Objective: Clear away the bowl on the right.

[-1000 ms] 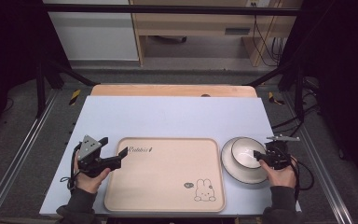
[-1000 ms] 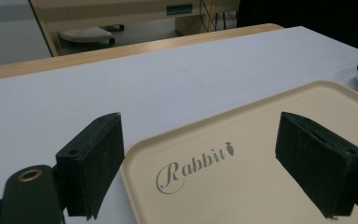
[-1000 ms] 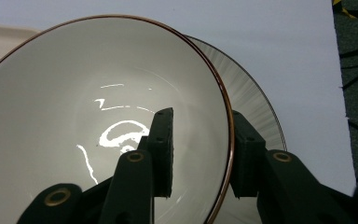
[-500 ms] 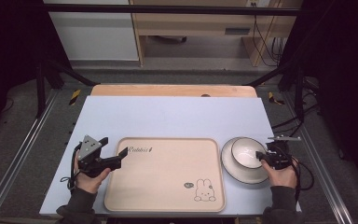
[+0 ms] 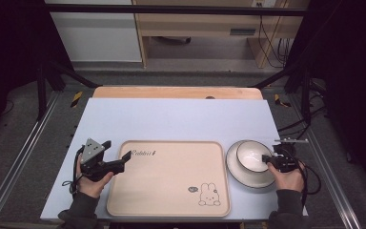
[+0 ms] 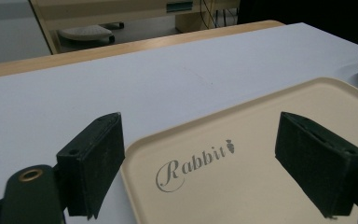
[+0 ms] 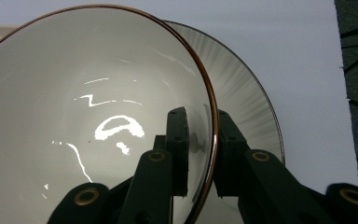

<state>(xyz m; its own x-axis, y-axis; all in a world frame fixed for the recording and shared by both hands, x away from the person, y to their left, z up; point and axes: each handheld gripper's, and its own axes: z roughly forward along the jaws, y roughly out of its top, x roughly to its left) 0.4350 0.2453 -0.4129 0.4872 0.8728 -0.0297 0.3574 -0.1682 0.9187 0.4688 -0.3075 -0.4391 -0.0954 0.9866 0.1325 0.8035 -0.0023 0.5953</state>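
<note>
- The bowl [image 5: 253,156], white with a thin brown rim, sits on a white plate [image 5: 238,174] at the right side of the bench [image 5: 181,119], just beside the right edge of the tray [image 5: 171,186]
- In the right gripper view the bowl [image 7: 84,93] takes up most of the frame, and the plate [image 7: 251,107] shows behind and under it with fine grey streaks running toward its edge
- The right claw [image 5: 269,160] pinches the bowl's rim on the side nearest the person's right hand [image 5: 286,176]: 1 jaw sits inside the bowl against the wall and the other outside it, with the rim running between them
- Its jaws have just been closing, with the bowl's wall between them
- The right claw [image 7: 200,140] shows the pads pressed on both faces of the wall
- The tray is beige, rectangular with rounded corners, and lies in the middle of the bench near the person; it carries the word "Rabbit" [image 6: 193,163] at its far left corner and a small rabbit drawing [image 5: 208,194] near its near right corner
- The left claw [image 5: 123,161] is spread wide and holds nothing; its 2 jaws stand either side of the tray's far left corner, above the printed word
- The left hand [image 5: 93,183] rests at the tray's left edge
- The bench is covered by a pale blue sheet, with a strip of wood showing along its far edge
</note>
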